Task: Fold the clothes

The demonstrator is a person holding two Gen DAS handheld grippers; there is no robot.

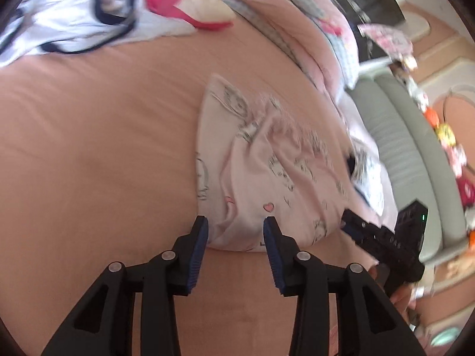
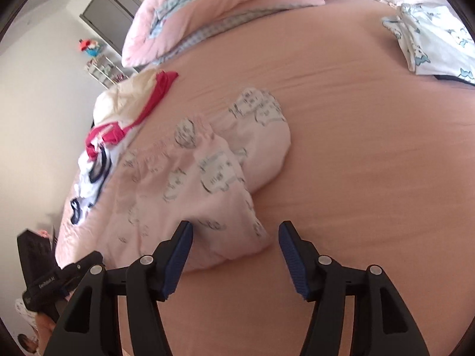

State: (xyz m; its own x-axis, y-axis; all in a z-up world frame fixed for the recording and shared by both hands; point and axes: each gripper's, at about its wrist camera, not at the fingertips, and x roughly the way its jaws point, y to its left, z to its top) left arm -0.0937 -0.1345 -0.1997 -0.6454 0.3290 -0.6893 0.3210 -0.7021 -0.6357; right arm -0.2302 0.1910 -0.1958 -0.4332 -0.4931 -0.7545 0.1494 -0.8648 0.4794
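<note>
A pale pink garment (image 1: 267, 154) with grey printed figures lies bunched and partly folded on the pink bed sheet (image 1: 89, 148). My left gripper (image 1: 237, 225) is open just above the garment's near edge, which lies between the fingers without the pads pressing on it. In the right wrist view the same garment (image 2: 178, 184) spreads to the left. My right gripper (image 2: 236, 228) is open over its near corner, with the left pad close to the cloth and the right pad over bare sheet (image 2: 371, 163). Each gripper shows in the other's view: right gripper (image 1: 383, 243), left gripper (image 2: 59, 279).
A pile of white, navy-trimmed and red clothes (image 1: 74, 23) (image 2: 98, 148) lies further up the bed. A rolled pink quilt (image 1: 297, 14) (image 2: 222, 9) lies along the far side. A white garment with blue prints (image 2: 439, 38) sits at the far right. A grey padded bed frame (image 1: 400, 148) borders the mattress.
</note>
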